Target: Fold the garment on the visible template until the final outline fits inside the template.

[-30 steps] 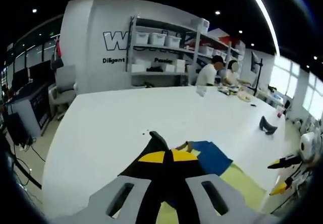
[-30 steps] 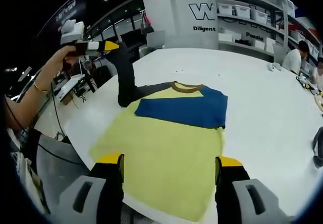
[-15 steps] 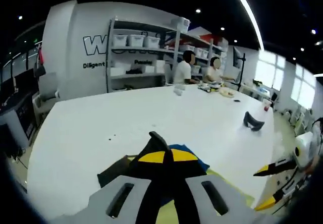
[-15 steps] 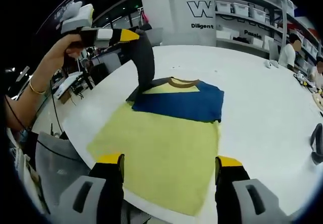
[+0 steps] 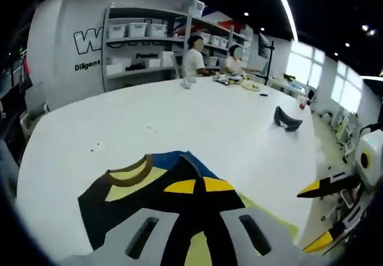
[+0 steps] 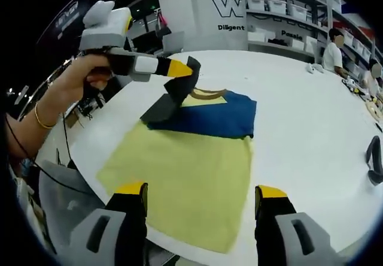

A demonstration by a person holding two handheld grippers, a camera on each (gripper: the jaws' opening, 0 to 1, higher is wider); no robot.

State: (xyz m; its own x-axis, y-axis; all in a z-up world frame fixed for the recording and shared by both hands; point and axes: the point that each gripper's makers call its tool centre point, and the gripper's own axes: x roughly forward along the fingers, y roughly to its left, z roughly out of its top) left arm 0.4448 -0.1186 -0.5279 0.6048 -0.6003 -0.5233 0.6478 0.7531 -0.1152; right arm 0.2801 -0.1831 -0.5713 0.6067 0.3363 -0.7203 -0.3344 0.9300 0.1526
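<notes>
Carried inward, black sleeve [image 6: 175, 92] (left gripper [image 6: 187, 68] covers its cuff).

Garment [image 6: 179, 176] near hem behind right claw [image 6: 200, 197]

We note the left gripper view rides low and close over the garment [image 5: 149, 185], facing across the bench [image 5: 197, 116] toward the shelves [image 5: 149, 44]. The right gripper view stands farther back at the bench edge, facing the same wall. Both share the garment, bench and shelves.
</notes>
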